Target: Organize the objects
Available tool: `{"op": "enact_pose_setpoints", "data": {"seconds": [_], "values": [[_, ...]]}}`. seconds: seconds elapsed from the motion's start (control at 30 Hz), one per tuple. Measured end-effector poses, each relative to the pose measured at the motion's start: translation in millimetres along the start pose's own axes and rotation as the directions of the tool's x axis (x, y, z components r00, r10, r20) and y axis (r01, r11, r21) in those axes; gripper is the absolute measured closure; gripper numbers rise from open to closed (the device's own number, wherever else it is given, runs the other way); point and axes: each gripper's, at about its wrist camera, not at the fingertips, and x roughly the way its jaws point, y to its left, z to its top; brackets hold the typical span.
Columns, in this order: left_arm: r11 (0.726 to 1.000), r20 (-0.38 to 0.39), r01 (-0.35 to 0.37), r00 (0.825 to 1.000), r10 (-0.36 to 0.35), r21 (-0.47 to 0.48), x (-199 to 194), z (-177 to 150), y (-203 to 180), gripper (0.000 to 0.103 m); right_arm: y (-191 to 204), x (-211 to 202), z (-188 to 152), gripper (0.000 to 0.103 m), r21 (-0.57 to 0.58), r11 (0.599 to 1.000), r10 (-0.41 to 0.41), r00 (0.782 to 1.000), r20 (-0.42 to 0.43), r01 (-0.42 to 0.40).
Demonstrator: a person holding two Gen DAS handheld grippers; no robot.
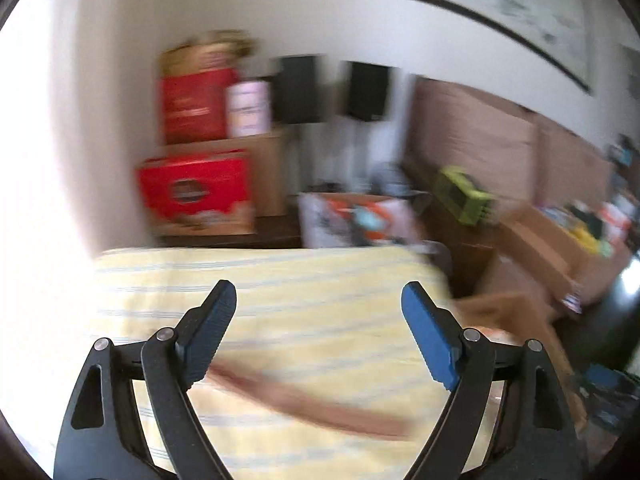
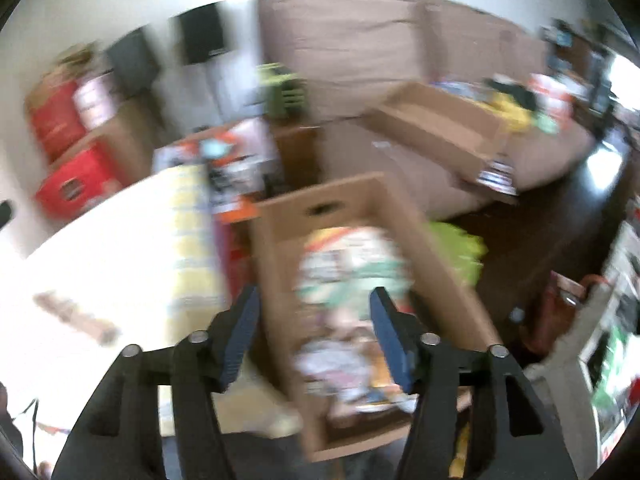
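Both views are blurred. My left gripper [image 1: 319, 292] stands open above a table under a yellow striped cloth [image 1: 280, 276], with nothing between its blue pads. A long brown strip-like object [image 1: 320, 404] lies on the cloth below the fingers; what it is cannot be made out. My right gripper [image 2: 315, 294] is open and hangs over an open cardboard box [image 2: 332, 196] beside the table. Colourful packets [image 2: 352, 264] fill the box, and none is between the pads. The brown object [image 2: 76, 316] shows on the bright tabletop at the left.
Red boxes [image 1: 192, 192] and stacked cartons stand by the far wall with two black speakers [image 1: 368, 90]. A brown sofa [image 1: 472, 136] holds a large open cardboard box [image 2: 436, 120] and assorted items. A green crate [image 1: 464, 196] sits on a dark side table.
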Motion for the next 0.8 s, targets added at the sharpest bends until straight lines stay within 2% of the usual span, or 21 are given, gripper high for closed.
{"op": "enact_pose_setpoints", "data": {"seconds": [0.03,0.13,0.2,0.3,0.37,0.43,0.57,0.63,0.7,0.77,0.8], "values": [[0.999,-0.012,-0.031,0.999,0.031,-0.032,5.7,0.2,20.8,0.020,20.1,3.4,1.6,0.028,-0.046,0.997,0.062,0.997,-0.039,-0.064],[0.982,-0.102,-0.083,0.993,0.066,-0.168,26.3,-6.4,97.7,0.020,86.2,10.1,-3.1,0.026,-0.186,0.964,0.177,0.979,-0.098,-0.192],[0.972,-0.174,-0.118,0.981,0.083,-0.205,37.4,-15.6,132.2,0.020,120.7,17.2,-8.8,0.024,-0.250,0.945,0.188,0.976,-0.111,-0.211],[0.966,-0.212,-0.166,0.969,0.123,-0.200,45.4,-25.6,156.0,0.020,171.8,34.3,-13.6,0.024,-0.358,0.910,0.172,0.977,-0.130,-0.208],[0.956,-0.236,-0.191,0.962,0.137,-0.225,50.3,-29.7,166.1,0.020,207.1,45.0,-17.7,0.024,-0.443,0.868,0.183,0.974,-0.136,-0.225],[0.948,-0.250,-0.180,0.962,0.113,-0.264,53.8,-35.4,172.5,0.020,234.6,56.4,-24.9,0.024,-0.518,0.825,0.172,0.974,-0.148,-0.225],[0.932,-0.262,-0.149,0.963,0.062,-0.329,61.5,-42.7,185.0,0.020,253.8,81.3,-35.7,0.024,-0.582,0.787,0.134,0.977,-0.164,-0.206],[0.930,-0.268,-0.149,0.962,0.057,-0.337,66.1,-44.0,188.1,0.020,255.6,94.8,-39.8,0.024,-0.589,0.783,0.120,0.978,-0.172,-0.200],[0.928,-0.274,-0.153,0.960,0.058,-0.340,68.0,-47.0,188.6,0.020,250.4,104.0,-41.2,0.029,-0.572,0.788,0.133,0.970,-0.201,-0.227],[0.928,-0.269,-0.144,0.962,0.050,-0.344,70.8,-49.7,189.1,0.020,245.2,114.5,-42.4,0.043,-0.539,0.798,0.158,0.956,-0.246,-0.270],[0.929,-0.261,-0.134,0.964,0.042,-0.346,72.3,-49.5,188.6,0.020,243.4,115.7,-43.9,0.042,-0.533,0.801,0.162,0.955,-0.248,-0.274]]}}
